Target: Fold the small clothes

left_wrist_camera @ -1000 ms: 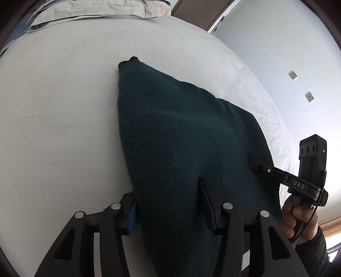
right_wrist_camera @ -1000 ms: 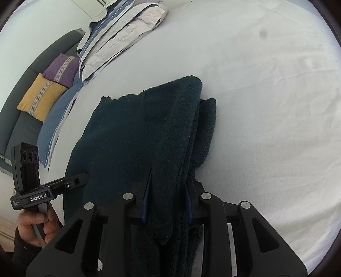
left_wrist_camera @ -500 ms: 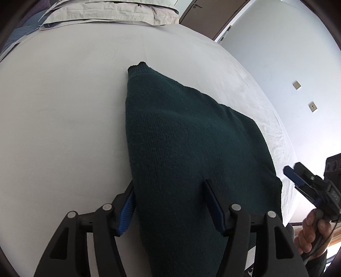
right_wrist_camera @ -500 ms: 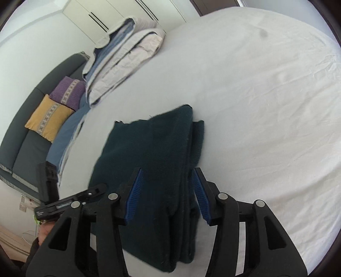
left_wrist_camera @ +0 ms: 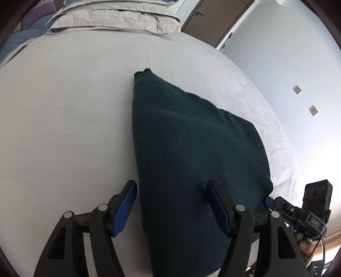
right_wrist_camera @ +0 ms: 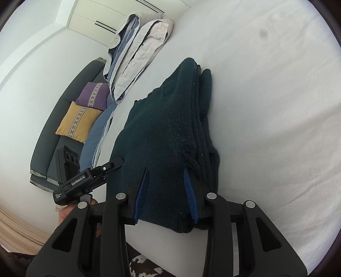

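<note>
A dark green knitted sweater (left_wrist_camera: 191,149) lies folded in several layers on the white bed sheet (left_wrist_camera: 64,119), near the bed's front edge. It also shows in the right wrist view (right_wrist_camera: 166,132), its stacked layers at the right side. My left gripper (left_wrist_camera: 170,191) is open, its jaws on either side of the sweater's left edge. My right gripper (right_wrist_camera: 166,183) is open over the sweater's near end, jaws apart, nothing held. Each gripper shows in the other's view, the right gripper (left_wrist_camera: 277,204) low at the right and the left gripper (right_wrist_camera: 110,165) at the sweater's left.
Folded pale bedding (left_wrist_camera: 115,19) lies at the head of the bed and shows in the right wrist view (right_wrist_camera: 136,49). A dark sofa (right_wrist_camera: 61,119) with a yellow cushion (right_wrist_camera: 78,121) and a purple cushion (right_wrist_camera: 93,95) stands beyond the bed. A door (left_wrist_camera: 215,19) is behind.
My right gripper has opened and let go of the sweater's folded edge. Both grippers have drawn back toward the bed's front edge. The sweater lies still.
</note>
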`<state>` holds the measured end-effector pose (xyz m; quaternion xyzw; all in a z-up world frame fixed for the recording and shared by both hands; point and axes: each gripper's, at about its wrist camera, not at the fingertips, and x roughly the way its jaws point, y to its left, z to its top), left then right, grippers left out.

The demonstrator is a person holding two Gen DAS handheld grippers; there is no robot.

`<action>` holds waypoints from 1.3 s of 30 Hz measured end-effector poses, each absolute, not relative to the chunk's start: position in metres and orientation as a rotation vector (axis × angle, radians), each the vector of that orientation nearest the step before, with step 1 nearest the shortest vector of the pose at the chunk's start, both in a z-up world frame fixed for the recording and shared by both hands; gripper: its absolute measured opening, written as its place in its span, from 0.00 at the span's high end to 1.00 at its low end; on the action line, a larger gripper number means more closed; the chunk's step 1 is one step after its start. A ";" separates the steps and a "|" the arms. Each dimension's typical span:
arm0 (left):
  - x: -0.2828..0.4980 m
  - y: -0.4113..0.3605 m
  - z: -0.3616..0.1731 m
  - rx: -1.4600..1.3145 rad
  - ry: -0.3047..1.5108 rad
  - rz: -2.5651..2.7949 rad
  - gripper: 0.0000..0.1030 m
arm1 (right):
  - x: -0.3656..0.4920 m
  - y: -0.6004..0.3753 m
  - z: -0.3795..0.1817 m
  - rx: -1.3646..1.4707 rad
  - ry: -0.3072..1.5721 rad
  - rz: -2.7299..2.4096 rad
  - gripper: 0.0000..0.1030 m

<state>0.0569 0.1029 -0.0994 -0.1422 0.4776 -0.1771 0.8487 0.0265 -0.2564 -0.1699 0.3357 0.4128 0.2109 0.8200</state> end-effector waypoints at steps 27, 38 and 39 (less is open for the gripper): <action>-0.068 0.096 0.072 0.035 0.461 0.085 0.00 | -0.121 -0.269 0.077 0.265 0.242 -0.044 0.00; -0.050 0.081 0.029 0.017 0.690 -0.020 0.00 | -0.108 -0.245 0.056 0.196 0.518 -0.053 0.00; -0.051 0.079 0.025 0.018 0.703 -0.021 0.00 | -0.105 -0.243 0.050 0.203 0.545 -0.055 0.00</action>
